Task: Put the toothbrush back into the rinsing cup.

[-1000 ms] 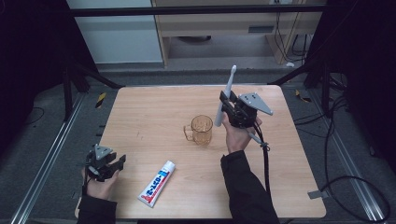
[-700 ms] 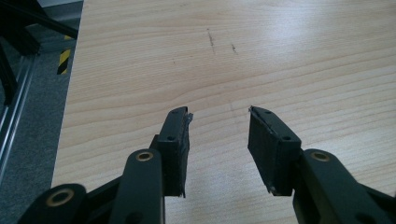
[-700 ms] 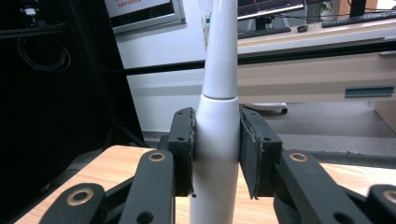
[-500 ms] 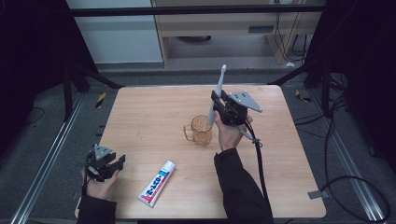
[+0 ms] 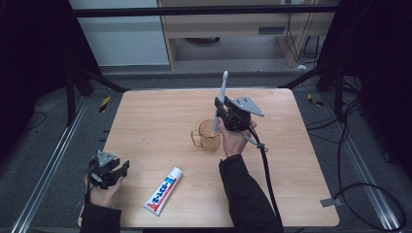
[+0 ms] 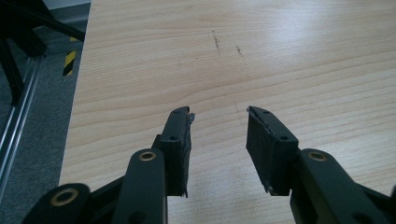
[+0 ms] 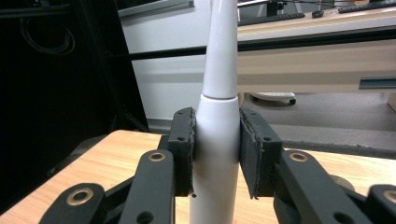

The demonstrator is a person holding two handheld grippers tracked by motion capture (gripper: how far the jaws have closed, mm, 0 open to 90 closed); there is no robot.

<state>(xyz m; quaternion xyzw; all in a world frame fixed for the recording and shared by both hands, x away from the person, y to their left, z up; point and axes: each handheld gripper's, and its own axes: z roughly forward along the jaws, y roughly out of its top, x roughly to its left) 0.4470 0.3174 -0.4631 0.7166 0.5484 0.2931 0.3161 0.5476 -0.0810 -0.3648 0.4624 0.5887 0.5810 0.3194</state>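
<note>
- At the table's near left corner, the left gripper (image 5: pixel 108 170) rested low over the pale wooden table (image 5: pixel 155 121) in the person's hand, its jaws spread apart with nothing between them; the left gripper view showed only bare wood grain past the black ribbed pads (image 6: pixel 266 149).
- Just to its right, a white toothpaste tube with blue and red lettering (image 5: pixel 163 191) lay flat near the front edge, well apart from both grippers and untouched.
- Near the table's middle stood a clear amber glass mug with a handle (image 5: pixel 208 135), upright, its handle turned to the left.
- Directly above the mug, the right gripper (image 5: pixel 222 110) clamped the body of a white electric toothbrush (image 5: pixel 219 104), held nearly upright with its slim neck rising toward the far edge and its lower end at or just inside the mug's rim; how deep it sat could not be told.
- In the right gripper view the pads squeezed the toothbrush (image 7: pixel 215 135) on both sides.
- The risk, judging from this: the smooth, tapered handle could slip in the pads, or its base could catch the rim and tip the light mug if lowered off-centre.
</note>
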